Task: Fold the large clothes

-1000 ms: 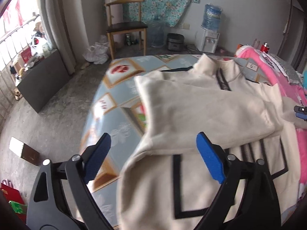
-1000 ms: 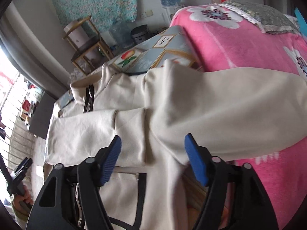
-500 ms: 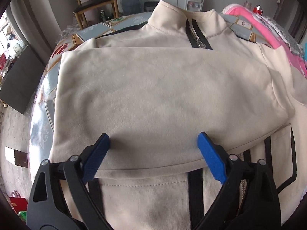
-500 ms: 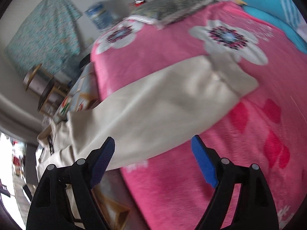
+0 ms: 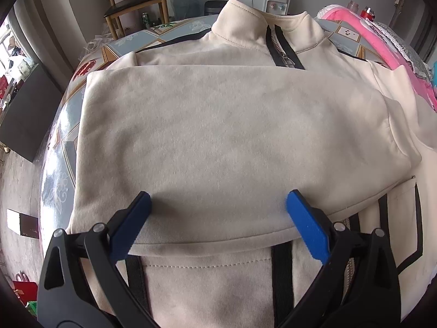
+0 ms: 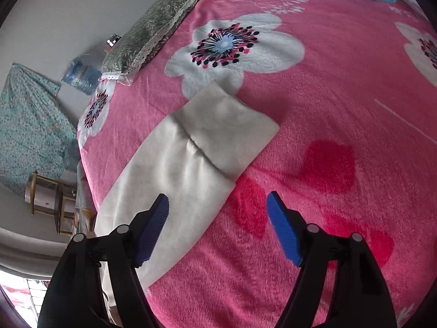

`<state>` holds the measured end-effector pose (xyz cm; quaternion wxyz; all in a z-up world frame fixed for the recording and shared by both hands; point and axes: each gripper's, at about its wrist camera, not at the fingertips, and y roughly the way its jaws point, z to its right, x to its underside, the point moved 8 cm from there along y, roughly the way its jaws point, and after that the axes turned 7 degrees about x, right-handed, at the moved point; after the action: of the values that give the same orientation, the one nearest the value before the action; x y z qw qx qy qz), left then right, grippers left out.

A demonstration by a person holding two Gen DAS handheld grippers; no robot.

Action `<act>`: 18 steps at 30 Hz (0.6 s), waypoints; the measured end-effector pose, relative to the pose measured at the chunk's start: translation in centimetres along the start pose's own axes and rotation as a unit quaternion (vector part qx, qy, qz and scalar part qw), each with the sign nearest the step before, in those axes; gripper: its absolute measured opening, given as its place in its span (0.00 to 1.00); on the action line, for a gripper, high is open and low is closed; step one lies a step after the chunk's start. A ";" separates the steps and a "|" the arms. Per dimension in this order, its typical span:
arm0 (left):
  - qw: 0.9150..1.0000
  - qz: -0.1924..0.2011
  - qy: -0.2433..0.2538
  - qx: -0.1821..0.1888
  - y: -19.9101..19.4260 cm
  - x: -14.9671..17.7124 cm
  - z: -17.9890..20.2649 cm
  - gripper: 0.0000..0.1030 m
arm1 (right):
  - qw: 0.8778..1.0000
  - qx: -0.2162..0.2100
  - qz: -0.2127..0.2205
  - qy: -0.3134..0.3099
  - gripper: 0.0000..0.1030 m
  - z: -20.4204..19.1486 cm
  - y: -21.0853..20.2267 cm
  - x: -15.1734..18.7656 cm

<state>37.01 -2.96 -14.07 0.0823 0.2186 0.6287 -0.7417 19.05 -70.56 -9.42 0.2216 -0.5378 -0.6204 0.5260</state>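
A cream zip-neck jacket (image 5: 218,136) lies spread across a bed, seen from 2 claw-mounted cameras.

Left wrist view: the left claw (image 5: 218,205) points steeply down over the jacket. Its jaws have just been opening and now stand wide and released, with nothing pinched between them. Directly ahead of its tips lies 1 sleeve (image 5: 232,150), folded across the chest. The zip collar (image 5: 273,27) sits further ahead. To the claw's left, a patterned sheet (image 5: 62,142) shows beyond the jacket's edge, and a wooden chair (image 5: 136,5) stands far ahead on the left.

Right wrist view: the right claw (image 6: 217,207) hovers above the other sleeve (image 6: 191,169), which stretches out flat over a pink floral blanket (image 6: 327,136). Its jaws have just been closing, yet remain apart and released; the sleeve's edge passes between and under the left tip. The cuff (image 6: 232,131) lies ahead of the claw.

Risks, as a judgement: the plush blanket could get pinched along with the sleeve, dragging bedding into the fold. Lifting this sleeve briskly might tug the body and disturb the sleeve already folded.

Hidden: the jacket's hem is cut off behind the left claw. Whether either claw's tips touch the fabric cannot be told. The person is out of sight.
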 end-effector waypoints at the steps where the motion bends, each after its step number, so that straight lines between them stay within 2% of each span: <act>1: 1.000 -0.001 0.000 0.000 0.0 0.0 0.0 0.94 | 1.000 -0.002 0.000 0.002 0.66 0.1 0.3 -0.3; 10: 1.000 -0.004 0.001 -0.001 0.0 -0.1 -0.1 0.94 | 0.999 -0.008 -0.006 0.050 0.46 0.9 3.4 -2.4; 13: 1.000 -0.003 0.000 -0.004 0.0 -0.1 -0.1 0.94 | 0.999 -0.008 -0.001 0.049 0.31 0.8 3.1 -2.6; 15: 1.000 -0.006 0.001 -0.003 0.0 -0.1 -0.1 0.94 | 0.999 -0.011 0.003 0.039 0.13 0.4 2.5 -2.7; 18: 1.000 -0.010 0.003 -0.002 0.1 -0.2 -0.1 0.94 | 1.000 -0.012 0.019 0.018 0.09 -0.5 0.7 -2.8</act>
<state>37.22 -2.95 -14.06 0.0735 0.2138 0.6326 -0.7407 20.68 -72.99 -9.11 0.2164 -0.5614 -0.6125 0.5127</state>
